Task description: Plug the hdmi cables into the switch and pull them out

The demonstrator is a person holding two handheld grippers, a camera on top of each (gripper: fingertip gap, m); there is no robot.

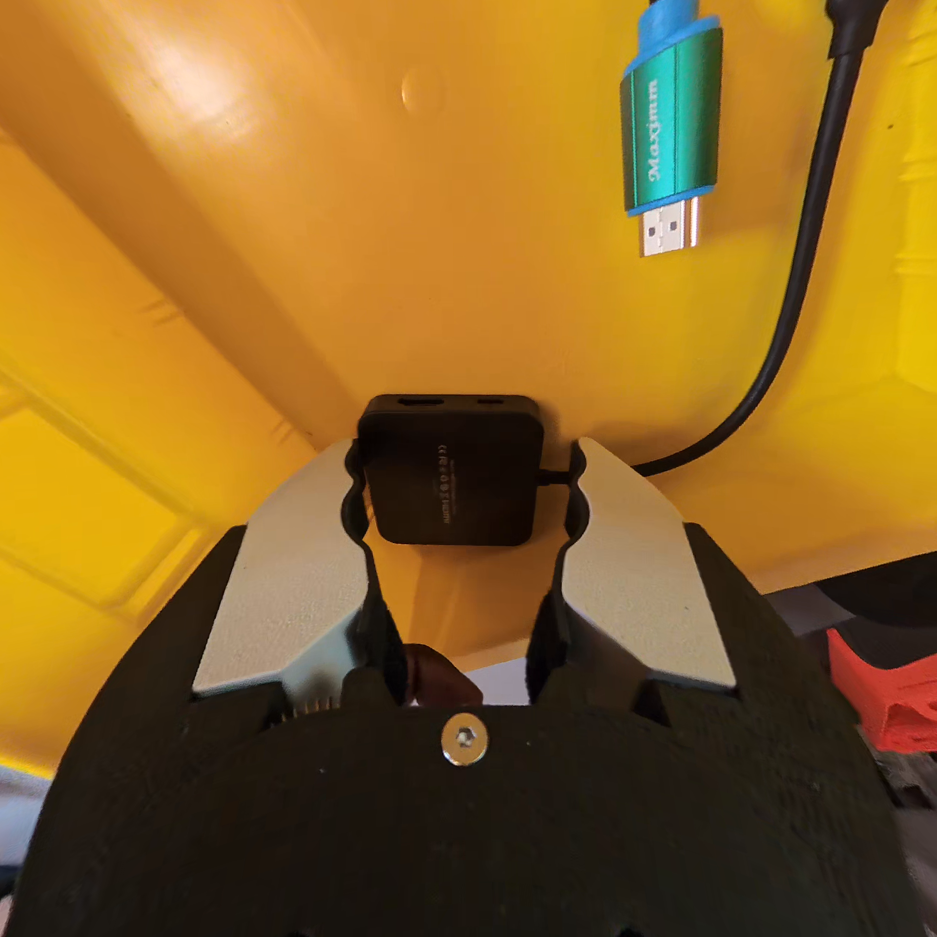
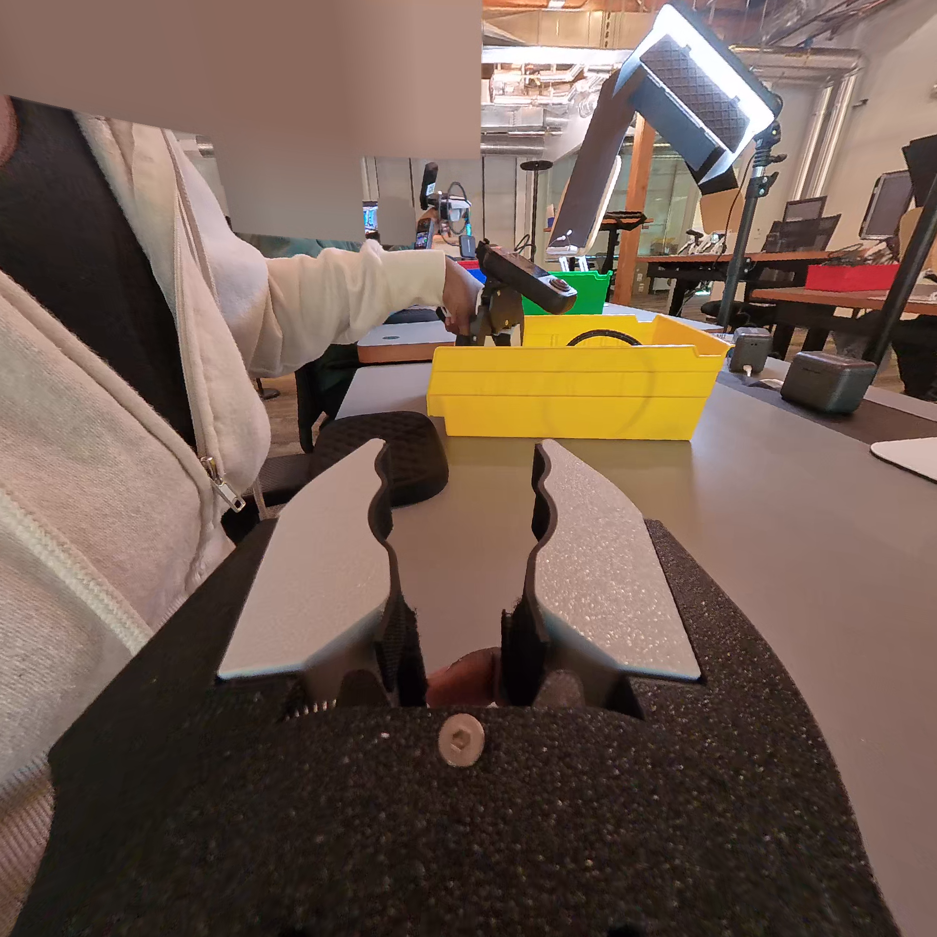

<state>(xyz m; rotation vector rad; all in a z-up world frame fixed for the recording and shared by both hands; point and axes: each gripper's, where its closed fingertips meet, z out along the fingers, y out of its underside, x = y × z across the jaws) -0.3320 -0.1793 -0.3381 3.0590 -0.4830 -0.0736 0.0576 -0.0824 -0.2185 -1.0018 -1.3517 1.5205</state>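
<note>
While the right gripper [image 2: 459, 487] waited apart and empty outside the yellow bin [image 2: 573, 400], the left gripper [image 1: 464, 487] straddled the switch [image 1: 448, 471] unclamped, the cable plug [image 1: 669, 142] lying ahead-right, lengthwise toward it

Your glowing rectangular studio light panel [image 2: 730, 66] lights everything brightly; glare streaks the glossy yellow plastic bin floor [image 1: 203, 111]. Your wide-angle lenses bend edges, and close foreground corners blur.
</note>
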